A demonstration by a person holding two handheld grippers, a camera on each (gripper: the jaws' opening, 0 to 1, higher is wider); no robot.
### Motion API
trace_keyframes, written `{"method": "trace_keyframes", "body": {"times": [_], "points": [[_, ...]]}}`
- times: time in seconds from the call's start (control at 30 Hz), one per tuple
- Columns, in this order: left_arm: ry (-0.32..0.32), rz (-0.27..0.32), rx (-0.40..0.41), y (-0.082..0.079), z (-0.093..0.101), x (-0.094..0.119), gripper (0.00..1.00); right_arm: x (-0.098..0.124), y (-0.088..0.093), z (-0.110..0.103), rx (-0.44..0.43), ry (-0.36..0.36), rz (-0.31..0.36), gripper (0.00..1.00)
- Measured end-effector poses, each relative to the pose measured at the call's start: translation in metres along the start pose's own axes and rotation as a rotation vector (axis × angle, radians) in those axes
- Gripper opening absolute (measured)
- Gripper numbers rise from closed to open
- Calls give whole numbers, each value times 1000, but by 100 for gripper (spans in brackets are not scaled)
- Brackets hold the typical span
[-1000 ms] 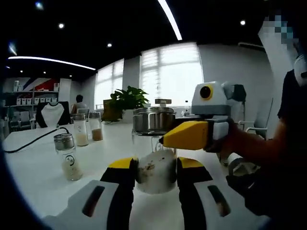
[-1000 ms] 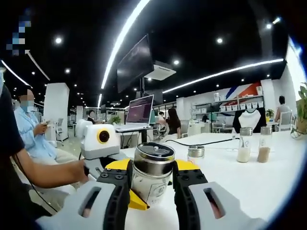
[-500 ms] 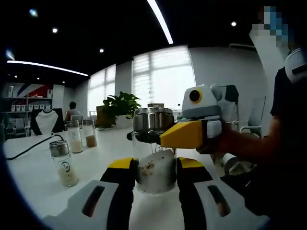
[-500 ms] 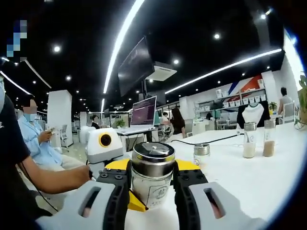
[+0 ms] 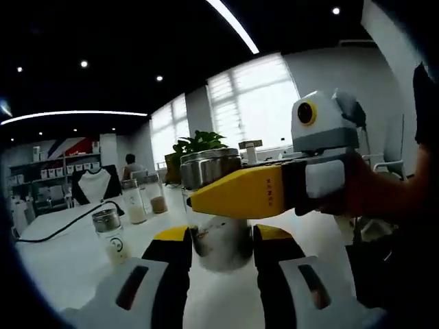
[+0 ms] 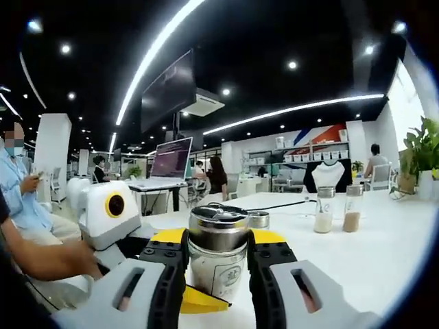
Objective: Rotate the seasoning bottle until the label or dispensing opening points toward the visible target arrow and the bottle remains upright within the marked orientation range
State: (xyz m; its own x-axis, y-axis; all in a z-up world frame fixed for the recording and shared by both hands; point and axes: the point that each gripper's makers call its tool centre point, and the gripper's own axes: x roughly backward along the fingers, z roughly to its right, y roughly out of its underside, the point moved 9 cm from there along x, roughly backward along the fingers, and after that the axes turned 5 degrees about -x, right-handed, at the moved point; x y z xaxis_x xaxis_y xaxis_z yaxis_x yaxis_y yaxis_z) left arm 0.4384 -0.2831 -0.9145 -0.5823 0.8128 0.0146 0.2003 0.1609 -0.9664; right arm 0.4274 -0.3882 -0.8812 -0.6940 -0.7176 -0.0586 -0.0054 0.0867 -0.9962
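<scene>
Both your left tongs (image 5: 221, 248) and right tongs (image 6: 216, 264) clamp the seasoning bottle (image 6: 217, 259); three shakers (image 6: 323, 210) stand apart on the bench (image 6: 357, 260).

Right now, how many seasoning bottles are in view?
4: the held seasoning bottle between both grippers' jaws, a short bottle on the white table, and two tall bottles standing farther back. Others may be hidden.

Between the yellow-and-black jaws of the right gripper (image 6: 216, 264) stands a clear bottle (image 6: 217, 259) with a silver lid, pale contents and a white label bearing dark print. Behind it lies the white table (image 6: 357, 257), where two clear jars (image 6: 337, 208) to the right of the jaws hold white and brown powder. The left gripper (image 5: 221, 247) has the same yellow tips, black fingers and white body.
</scene>
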Motion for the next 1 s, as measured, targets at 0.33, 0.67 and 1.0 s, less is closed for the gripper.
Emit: {"method": "trace_keyframes", "body": {"times": [0.33, 0.67, 1.0], "points": [[-138, -18, 97, 4, 6, -9, 37, -4, 0, -1, -9, 120, 18, 31], [-195, -15, 181, 8, 6, -8, 37, -6, -1, -4, 3, 118, 24, 31], [-81, 9, 222, 9, -7, 6, 37, -7, 4, -8, 68, -119, -18, 33]]}}
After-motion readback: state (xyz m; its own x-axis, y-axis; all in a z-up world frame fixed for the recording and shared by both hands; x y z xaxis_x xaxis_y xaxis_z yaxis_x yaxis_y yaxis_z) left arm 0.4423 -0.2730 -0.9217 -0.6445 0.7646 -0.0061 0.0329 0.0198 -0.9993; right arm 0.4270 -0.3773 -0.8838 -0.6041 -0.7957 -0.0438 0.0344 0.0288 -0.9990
